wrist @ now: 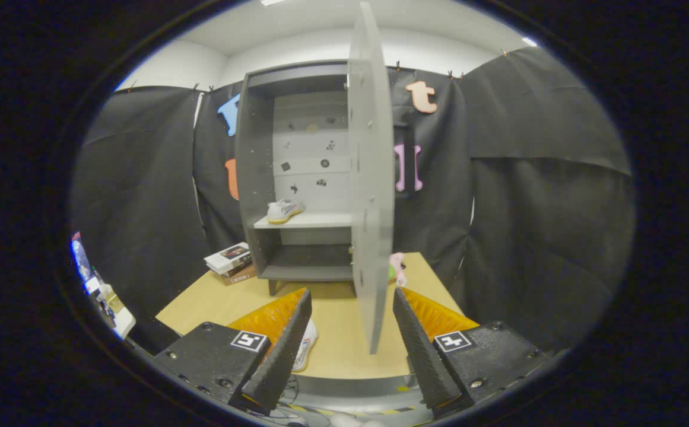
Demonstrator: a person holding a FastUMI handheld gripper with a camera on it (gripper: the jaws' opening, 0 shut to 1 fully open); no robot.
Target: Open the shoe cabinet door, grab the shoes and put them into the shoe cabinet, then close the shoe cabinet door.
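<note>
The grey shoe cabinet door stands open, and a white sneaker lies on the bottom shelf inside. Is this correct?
Not quite. In the gripper view the grey cabinet door stands open, but the white sneaker lies on the middle shelf, not the bottom one. The claw is open.

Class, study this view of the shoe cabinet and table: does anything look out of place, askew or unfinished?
One white shoe sits on the cabinet shelf, but its partner, another shoe, lies on the table beside the left finger, partly hidden. The cabinet door stands wide open, edge-on ahead of the open gripper. Books are stacked loosely beside the cabinet.
</note>
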